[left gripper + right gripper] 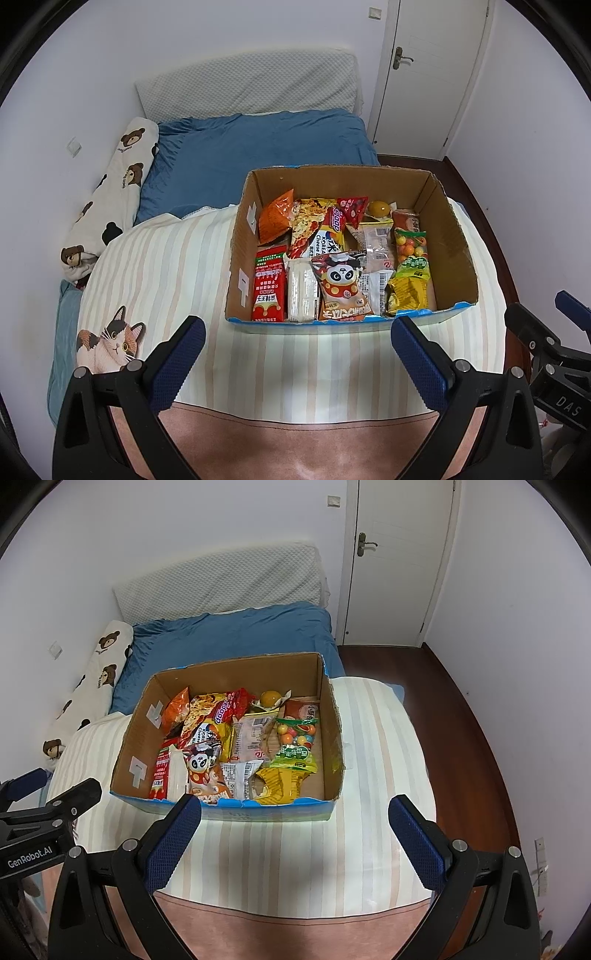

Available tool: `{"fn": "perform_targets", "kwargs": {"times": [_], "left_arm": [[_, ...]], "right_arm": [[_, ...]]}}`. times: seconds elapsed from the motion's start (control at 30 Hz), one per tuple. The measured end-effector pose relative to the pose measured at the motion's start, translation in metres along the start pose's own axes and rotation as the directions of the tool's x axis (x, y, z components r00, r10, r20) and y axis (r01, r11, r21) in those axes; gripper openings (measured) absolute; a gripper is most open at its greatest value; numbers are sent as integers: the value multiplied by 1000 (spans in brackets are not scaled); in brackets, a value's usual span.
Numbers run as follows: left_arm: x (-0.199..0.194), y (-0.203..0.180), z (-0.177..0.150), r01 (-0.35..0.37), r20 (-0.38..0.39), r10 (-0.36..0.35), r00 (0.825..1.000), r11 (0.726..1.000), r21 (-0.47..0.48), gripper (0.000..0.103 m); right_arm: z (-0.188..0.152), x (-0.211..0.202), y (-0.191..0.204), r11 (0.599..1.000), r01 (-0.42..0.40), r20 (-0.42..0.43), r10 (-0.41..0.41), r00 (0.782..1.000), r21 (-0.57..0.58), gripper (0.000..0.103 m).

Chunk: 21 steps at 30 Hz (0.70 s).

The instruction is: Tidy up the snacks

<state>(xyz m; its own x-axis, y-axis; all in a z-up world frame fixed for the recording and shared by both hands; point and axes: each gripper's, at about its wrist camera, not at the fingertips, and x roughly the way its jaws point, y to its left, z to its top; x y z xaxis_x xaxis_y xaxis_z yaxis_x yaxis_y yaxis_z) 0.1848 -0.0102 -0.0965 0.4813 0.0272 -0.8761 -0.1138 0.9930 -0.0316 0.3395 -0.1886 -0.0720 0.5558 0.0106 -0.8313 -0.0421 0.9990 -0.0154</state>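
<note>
— Where was the cardboard box (454, 254) at that point?

— It sat on the striped blanket (177, 266) on the bed, packed with snacks: a panda packet (341, 284) near the front wall, a bag of coloured candy balls (412, 249) to its right.

— And the grippers?

— The left gripper (297, 363) hung short of the box, jaws spread wide and empty. The right gripper (295, 843) was likewise agape, holding nothing.

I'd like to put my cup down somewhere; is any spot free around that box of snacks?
The striped blanket is bare between the cardboard box and both open grippers, and to the box's right toward the bed edge. In the left wrist view, it is bare left of the box, above the cat print. Inside, snacks crowd the floor.
</note>
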Motion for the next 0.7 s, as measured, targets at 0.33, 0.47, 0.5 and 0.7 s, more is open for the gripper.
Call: {"fn": "perform_targets", "kwargs": {"times": [0.33,0.47,0.5,0.7], "left_arm": [[0,0,0,1,-1,-1,1000,1000,-1,103],[-1,-1,-1,3,-2,-3,1000,1000,3,103],[-1,-1,-1,4,-2,-4,1000,1000,4,103],[-1,-1,-2,7,-4,-7,1000,1000,5,103]], "right_arm": [[0,-1,0,1000,-3,2,3,1000,0,103],[1,-2,1,1000,-5,4,5,1000,-1,103],[1,-2,2,1000,-6,5,6,1000,-1,103],[1,-2,0,1000,-7,3,7,1000,3,103]]}}
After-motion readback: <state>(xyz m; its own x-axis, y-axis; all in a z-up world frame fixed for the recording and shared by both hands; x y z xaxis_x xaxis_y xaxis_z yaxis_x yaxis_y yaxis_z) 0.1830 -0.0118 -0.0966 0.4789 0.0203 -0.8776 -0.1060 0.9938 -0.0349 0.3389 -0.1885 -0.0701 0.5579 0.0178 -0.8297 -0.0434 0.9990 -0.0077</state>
